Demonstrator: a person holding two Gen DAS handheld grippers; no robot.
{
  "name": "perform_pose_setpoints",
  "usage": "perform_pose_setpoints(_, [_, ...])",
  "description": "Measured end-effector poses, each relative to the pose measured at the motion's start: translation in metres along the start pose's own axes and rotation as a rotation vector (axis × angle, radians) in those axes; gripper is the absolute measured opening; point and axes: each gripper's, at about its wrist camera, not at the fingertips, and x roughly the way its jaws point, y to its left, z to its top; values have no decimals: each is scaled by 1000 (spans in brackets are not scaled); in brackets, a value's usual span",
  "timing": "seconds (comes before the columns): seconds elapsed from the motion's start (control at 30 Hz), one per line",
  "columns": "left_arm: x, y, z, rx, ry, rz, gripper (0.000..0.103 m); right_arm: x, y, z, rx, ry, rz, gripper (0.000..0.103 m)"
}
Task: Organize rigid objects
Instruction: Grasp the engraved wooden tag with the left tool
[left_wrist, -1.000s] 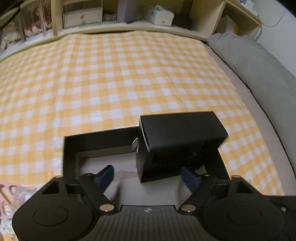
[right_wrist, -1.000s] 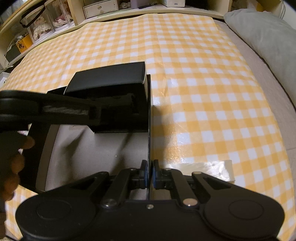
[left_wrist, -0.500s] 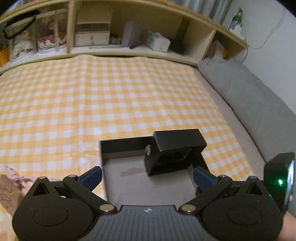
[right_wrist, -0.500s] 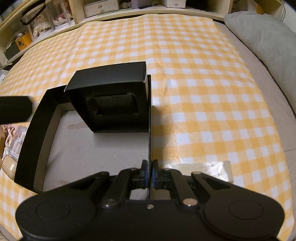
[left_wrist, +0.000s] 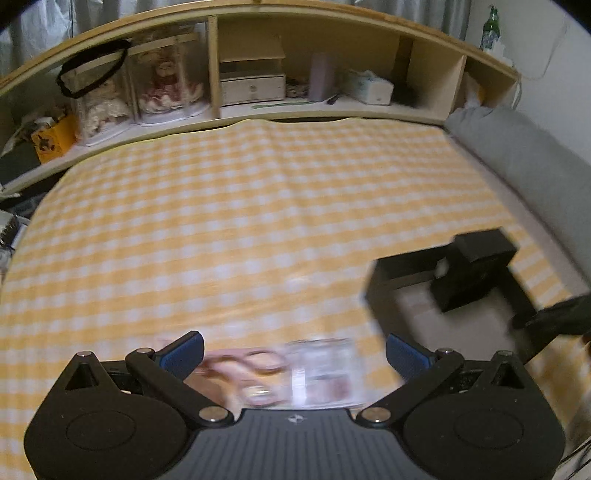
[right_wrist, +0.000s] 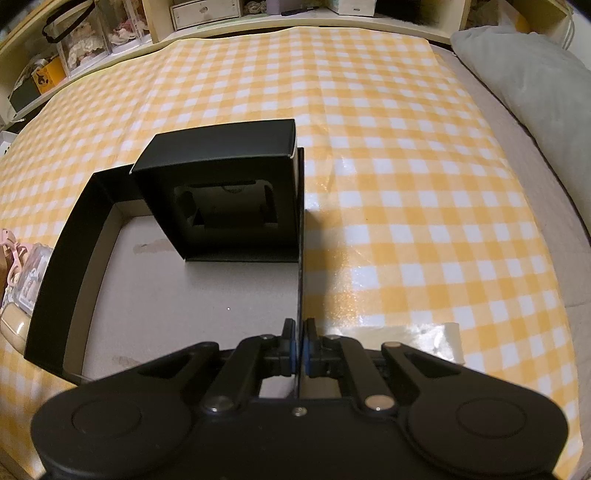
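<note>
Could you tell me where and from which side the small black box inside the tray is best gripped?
Grip the small black box across its two side walls, coming from above and the near side: it lies tipped with its opening facing the right gripper. Its right wall sits tight against the tray wall, so room there looks scarce.

Black claw (left_wrist: 294, 353), blue pads (left_wrist: 183, 351), silver screws.

A bed (right_wrist: 406, 177) under yellow-checked cloth (right_wrist: 388, 110) carries a black tray (right_wrist: 66, 266) — small black box (right_wrist: 229, 158) inside — with a blurred clear packet (left_wrist: 325, 373) beside it.
</note>
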Motion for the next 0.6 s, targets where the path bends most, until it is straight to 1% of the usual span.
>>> perform_pose_setpoints(0.1, [11,26,-9,35,22,47,103,1,-1,0,-6,3,-2,5])
perform_pose_setpoints(0.2, [21,47,-19,118,25,95,103,2,0,-1,-15,9,-5,4])
perform_pose_setpoints(0.27, [29,59,-25,135,46,119,103,3,0,-1,-18,11,-7,4])
perform_pose_setpoints(0.4, [43,76,-34,128,99,78,103,4,0,-1,-21,11,-6,4])
perform_pose_setpoints(0.53, [54,78,-44,172,142,25,103,4,0,-1,-21,12,-7,4])
perform_pose_setpoints(0.6, [62,74,-49,203,176,21,103,4,0,-1,-22,12,-8,4])
